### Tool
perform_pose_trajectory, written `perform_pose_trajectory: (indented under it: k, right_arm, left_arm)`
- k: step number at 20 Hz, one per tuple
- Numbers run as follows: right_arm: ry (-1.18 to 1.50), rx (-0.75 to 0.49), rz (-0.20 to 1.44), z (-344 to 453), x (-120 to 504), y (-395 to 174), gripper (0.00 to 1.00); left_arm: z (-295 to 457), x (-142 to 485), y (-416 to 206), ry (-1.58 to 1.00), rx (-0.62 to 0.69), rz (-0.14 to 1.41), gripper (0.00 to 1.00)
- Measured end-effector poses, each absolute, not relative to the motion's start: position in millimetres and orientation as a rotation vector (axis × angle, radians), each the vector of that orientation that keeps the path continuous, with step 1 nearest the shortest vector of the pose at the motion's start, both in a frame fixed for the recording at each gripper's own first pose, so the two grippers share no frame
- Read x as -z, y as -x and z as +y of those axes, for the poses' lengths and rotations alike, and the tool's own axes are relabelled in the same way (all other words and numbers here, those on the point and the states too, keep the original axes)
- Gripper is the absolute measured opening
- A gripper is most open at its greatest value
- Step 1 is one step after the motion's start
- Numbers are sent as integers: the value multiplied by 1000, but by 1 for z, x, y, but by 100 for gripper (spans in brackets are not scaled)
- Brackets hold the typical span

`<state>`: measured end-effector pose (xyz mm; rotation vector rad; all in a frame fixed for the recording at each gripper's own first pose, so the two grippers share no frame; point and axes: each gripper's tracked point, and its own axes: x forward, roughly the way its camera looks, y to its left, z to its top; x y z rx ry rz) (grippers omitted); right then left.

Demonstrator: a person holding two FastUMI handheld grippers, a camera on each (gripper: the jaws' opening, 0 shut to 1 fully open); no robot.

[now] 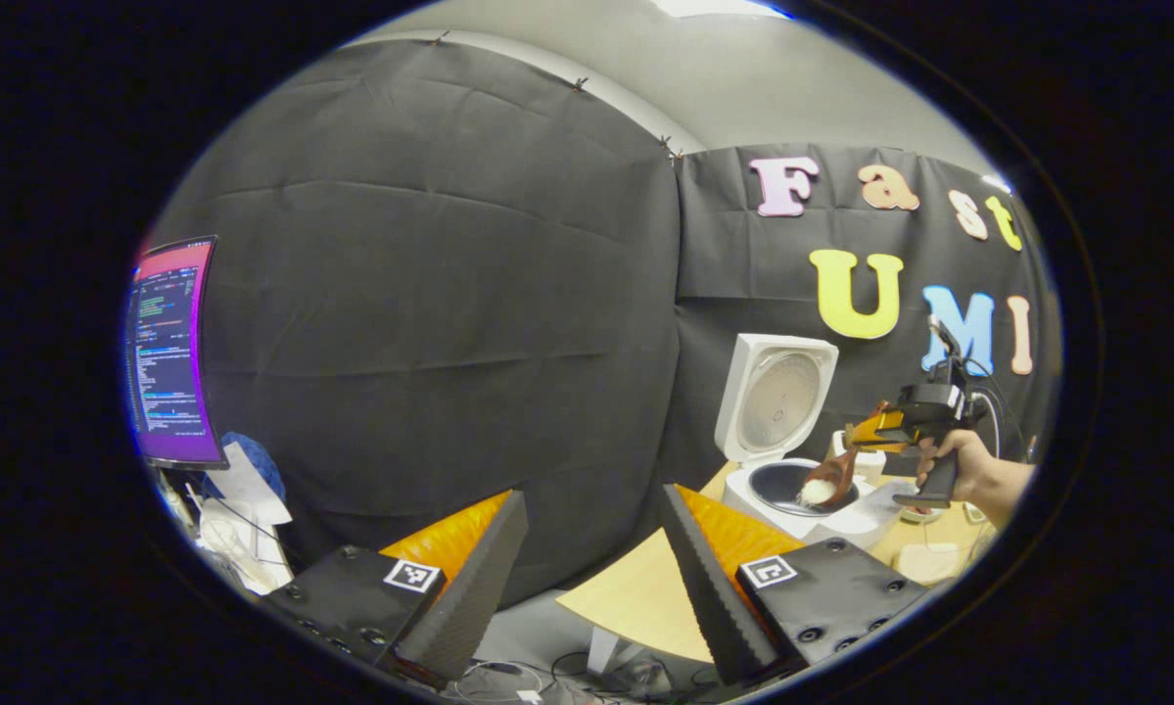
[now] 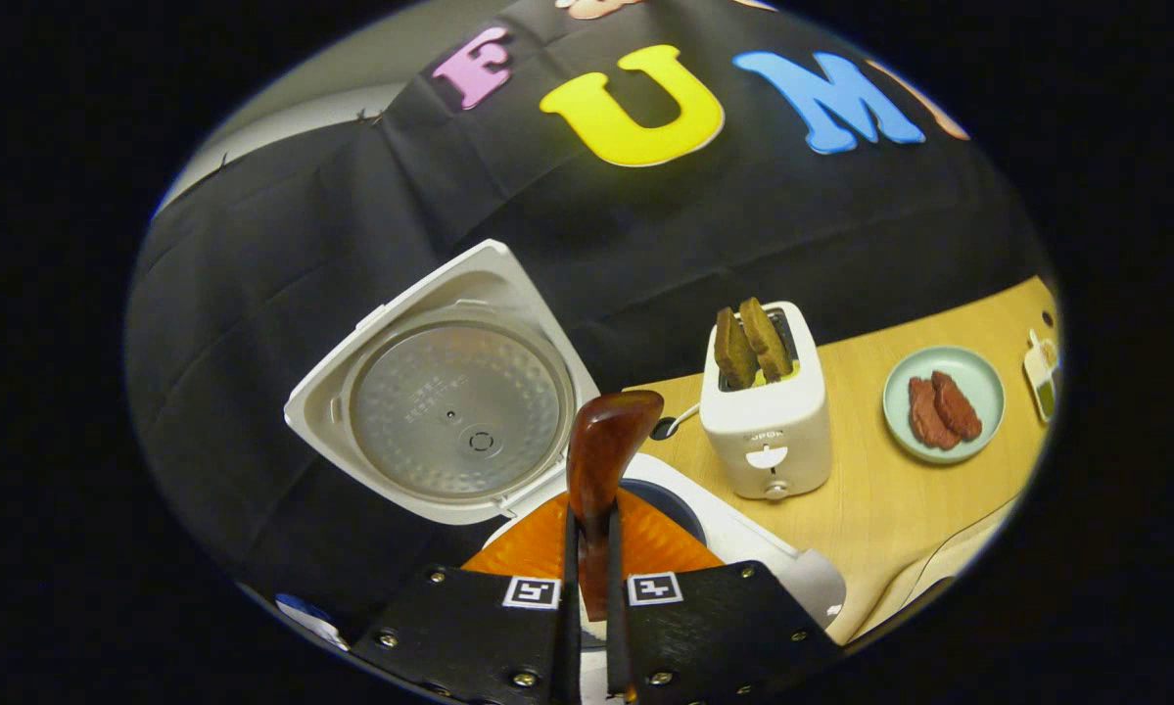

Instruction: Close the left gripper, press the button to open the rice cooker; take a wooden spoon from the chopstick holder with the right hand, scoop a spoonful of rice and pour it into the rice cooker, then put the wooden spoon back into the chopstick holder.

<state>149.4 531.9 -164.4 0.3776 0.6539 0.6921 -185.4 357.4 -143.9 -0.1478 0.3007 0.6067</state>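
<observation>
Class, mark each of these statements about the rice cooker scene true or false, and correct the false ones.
1. The rice cooker has its lid raised. True.
2. The right gripper is shut on the wooden spoon. True.
3. The left gripper holds the wooden spoon. False: its fingers are spread apart with nothing between them.
4. The spoon bowl carries white rice over the cooker's pot. True.
5. The toaster is empty. False: two brown slices stand in its slots.
6. The green plate sits on top of the toaster. False: it lies on the table beside it.
</observation>
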Motion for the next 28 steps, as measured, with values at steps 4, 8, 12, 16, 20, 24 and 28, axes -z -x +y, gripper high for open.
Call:
perform_pose_trajectory:
  k: [4, 8, 12, 16, 20, 24, 28]
  right_arm:
    - [-106, -769, 495, 543, 146, -137, 11]
    - [179, -823, 308, 553, 131, -127, 11]
    - [416, -831, 156, 555, 126, -116, 11]
    - [457, -833, 150, 550, 130, -114, 11]
    - [209, -852, 289, 542, 129, -117, 11]
    - [-80, -832, 388, 517, 99, -124, 11]
    - [-308, -770, 446, 477, 78, -136, 11]
  left_arm:
    - [356, 145, 184, 150, -597, 302, 96]
    - [356, 145, 183, 143, -587, 297, 94]
    - [355, 147, 181, 143, -584, 296, 93]
    - [355, 147, 181, 145, -585, 298, 94]
    - [354, 145, 179, 148, -579, 282, 93]
    - [352, 143, 178, 152, -560, 273, 96]
    - [332, 122, 162, 137, -516, 255, 93]
